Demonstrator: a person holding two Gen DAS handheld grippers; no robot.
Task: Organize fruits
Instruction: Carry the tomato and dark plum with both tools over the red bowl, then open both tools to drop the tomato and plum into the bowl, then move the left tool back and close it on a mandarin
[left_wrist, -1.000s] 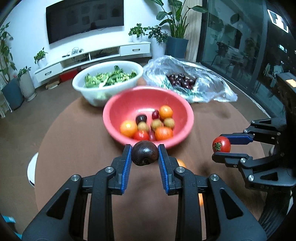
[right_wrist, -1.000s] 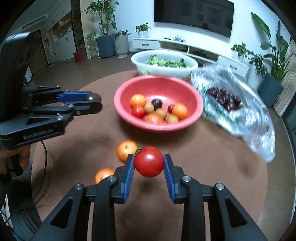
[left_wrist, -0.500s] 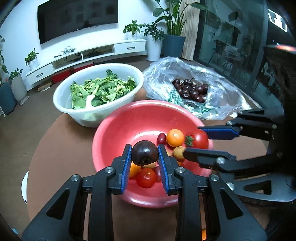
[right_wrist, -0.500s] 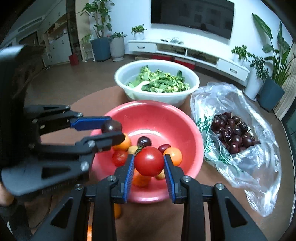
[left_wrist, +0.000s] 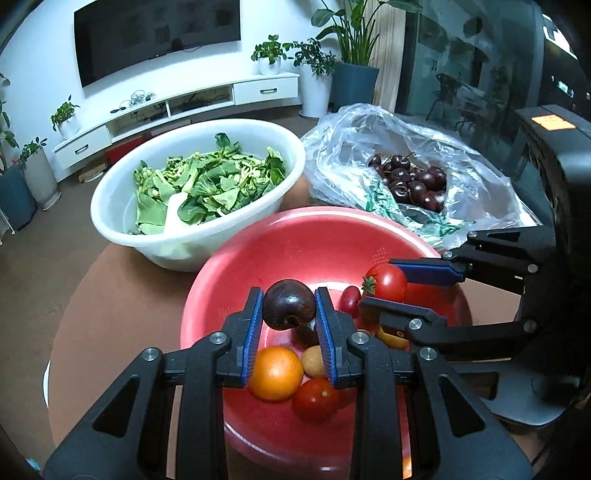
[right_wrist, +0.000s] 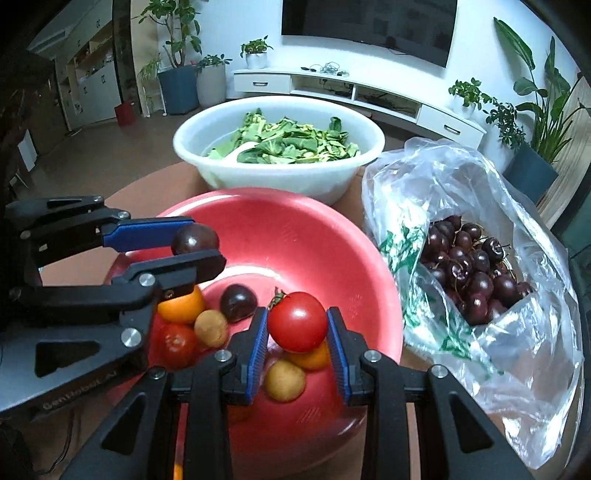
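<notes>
Living room backdrop from my left wrist cam: TV on the wall upper left, potted plants along the top, and a round brown table (left_wrist: 122, 295) carrying everything. My left tongs (left_wrist: 289, 306) sit dead centre, clamped narrow on a dark plum (left_wrist: 289, 303), which hangs over the red bowl (left_wrist: 295, 243) filling the lower middle. I'd guess it's held there because the bowl is the fruit pile: an orange (left_wrist: 275, 373) and a tomato (left_wrist: 316, 398) already lie below. On the right side of the frame my right tongs (left_wrist: 384, 291) poke in, pinching a red tomato (left_wrist: 386, 282) above the same bowl. The white basin of greens (left_wrist: 199, 184) at upper left and the bag of cherries (left_wrist: 413, 181) at upper right stay apart from it.

Right wrist cam: same room, TV top centre. The right tongs hold that tomato low centre over the bowl's inside, just above a small yellow-brown fruit (right_wrist: 284, 380). The left tongs come in from the left edge, plum at their tips over the bowl's left part. Looks like both just need releasing; dropping low seems wise so nothing bounces out.
</notes>
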